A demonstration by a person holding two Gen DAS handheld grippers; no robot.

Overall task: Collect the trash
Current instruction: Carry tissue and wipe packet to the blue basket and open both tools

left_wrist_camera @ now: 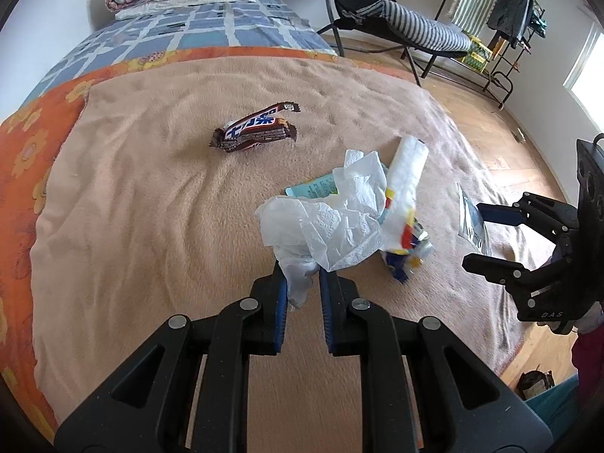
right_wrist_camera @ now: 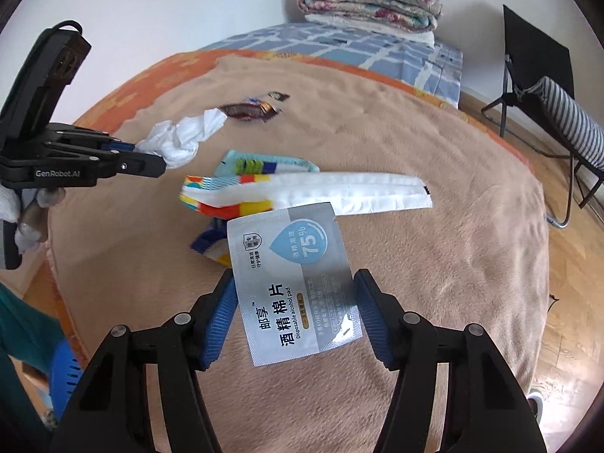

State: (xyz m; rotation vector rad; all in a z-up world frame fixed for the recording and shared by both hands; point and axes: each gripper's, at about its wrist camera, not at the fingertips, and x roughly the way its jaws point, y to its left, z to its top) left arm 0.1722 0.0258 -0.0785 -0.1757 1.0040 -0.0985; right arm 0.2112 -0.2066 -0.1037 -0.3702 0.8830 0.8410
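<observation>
- Right wrist view: the right gripper (right_wrist_camera: 294,302) has the alcohol pad sachet (right_wrist_camera: 292,283) between its jaws, the blue pads meeting the sachet's two long edges, so it reads as held across its width. The sachet's long axis runs forward along the fingers, and it appears lifted clear of the beige blanket (right_wrist_camera: 434,264).
- Left wrist view: the left gripper (left_wrist_camera: 304,275) is clamped nearly closed on a crumpled white tissue (left_wrist_camera: 324,222), which billows up and ahead of the jaws.
- Just ahead of the right jaws lies the white snack bag (right_wrist_camera: 332,192) with coloured blocks, its long axis crosswise to the fingers; it lies slightly right of the left jaws.
- The brown candy wrapper (left_wrist_camera: 256,132) lies farther off, ahead and left of the left jaws, nearer that hand.
- Both grippers point steeply down at the bed, side by side, and each seems full, so unloading likely comes before another pick.
</observation>
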